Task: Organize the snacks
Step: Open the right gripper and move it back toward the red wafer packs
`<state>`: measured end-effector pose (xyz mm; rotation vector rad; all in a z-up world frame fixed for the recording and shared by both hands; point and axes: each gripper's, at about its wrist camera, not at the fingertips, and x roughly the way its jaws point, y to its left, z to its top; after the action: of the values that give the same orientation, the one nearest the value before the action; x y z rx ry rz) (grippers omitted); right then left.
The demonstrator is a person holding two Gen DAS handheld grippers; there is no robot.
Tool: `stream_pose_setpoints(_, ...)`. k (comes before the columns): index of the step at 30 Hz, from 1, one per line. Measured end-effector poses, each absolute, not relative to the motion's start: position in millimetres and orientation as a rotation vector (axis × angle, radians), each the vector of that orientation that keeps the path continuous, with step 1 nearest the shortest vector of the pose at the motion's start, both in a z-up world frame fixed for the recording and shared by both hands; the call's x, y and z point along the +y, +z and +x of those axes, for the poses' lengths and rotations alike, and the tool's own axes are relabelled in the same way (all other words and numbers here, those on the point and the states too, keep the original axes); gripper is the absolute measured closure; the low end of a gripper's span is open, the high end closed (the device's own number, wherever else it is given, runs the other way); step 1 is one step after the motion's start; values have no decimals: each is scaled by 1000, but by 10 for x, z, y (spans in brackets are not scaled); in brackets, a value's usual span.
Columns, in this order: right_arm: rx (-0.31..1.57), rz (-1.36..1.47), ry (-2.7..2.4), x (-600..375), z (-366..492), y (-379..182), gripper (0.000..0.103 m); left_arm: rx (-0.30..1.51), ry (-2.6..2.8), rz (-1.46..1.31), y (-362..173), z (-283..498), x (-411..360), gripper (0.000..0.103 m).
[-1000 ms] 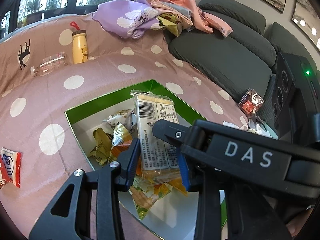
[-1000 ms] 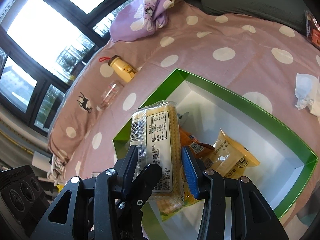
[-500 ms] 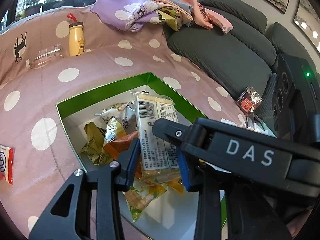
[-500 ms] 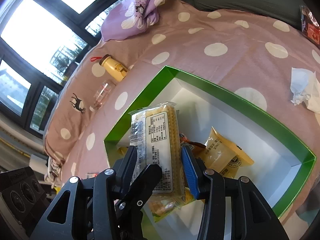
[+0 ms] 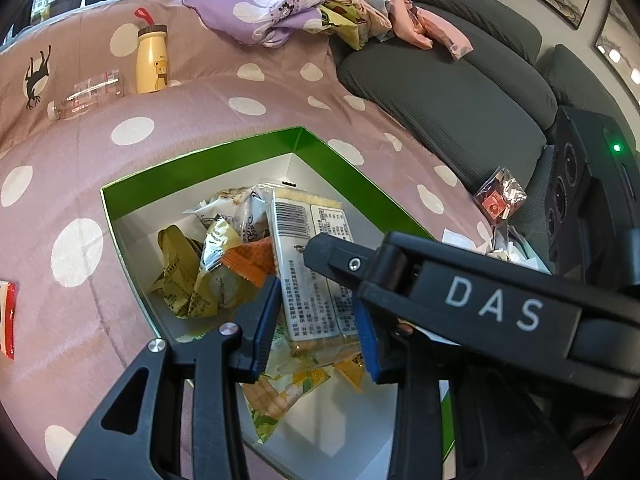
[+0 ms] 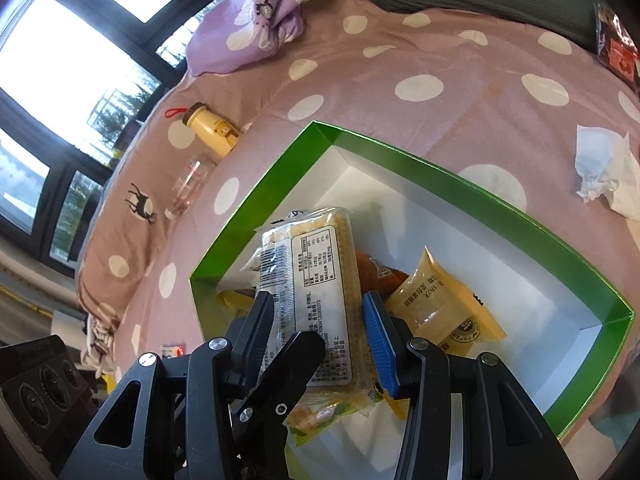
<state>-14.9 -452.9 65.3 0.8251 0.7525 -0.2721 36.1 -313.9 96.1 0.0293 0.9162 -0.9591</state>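
A long clear pack of crackers with a white label hangs over the open green box. My left gripper is shut on the pack's near end, a pad on each long side. My right gripper is shut on the same pack. Its black finger crosses the label in the left wrist view. In the right wrist view the left gripper's finger lies over the pack's lower part. Below the pack the box holds yellow wrappers, an orange packet and a yellow bag.
The box rests on a pink spotted cover. A yellow bottle, a clear bottle and purple cloth lie beyond it. A red-white packet sits at the left edge, a red packet on the grey sofa, crumpled tissue to the right.
Both grippers have tipped a little, so the box and bottles sit slightly higher in the views. The cracker pack stays between both pairs of pads.
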Motion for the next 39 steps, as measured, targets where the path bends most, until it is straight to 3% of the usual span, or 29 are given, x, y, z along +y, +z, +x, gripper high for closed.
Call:
stream_pose_setpoints(6, 766, 826, -282, -4535, -132, 629, 54, 944, -958, 16, 919, 391, -3147, 68)
stream_pose_setpoints(12, 773, 854, -270, -4556, -120, 584, 47, 974, -956, -2, 884, 424, -3122, 63)
stream_pose_setpoints(21, 682, 834, -291, -4505, -178, 735, 35, 900, -955, -35, 1114, 422, -2858, 36)
stream_pose_setpoints(27, 636, 778, -281, -4365, -154, 860, 33, 843, -890, -68, 1273, 491, -2403, 21)
stream_pose_setpoints(29, 626, 748, -280, -4286, -124, 900, 22, 832, -852, -69, 1307, 520, -2215, 18)
stream_pose_setpoints(33, 617, 696, -231, -4059, 14, 940, 20, 790, -741, -80, 1348, 548, -1696, 12)
stream_pose_setpoints(39, 641, 590, -131, -3586, 213, 972, 18, 811, -600, -134, 1137, 610, -903, 11)
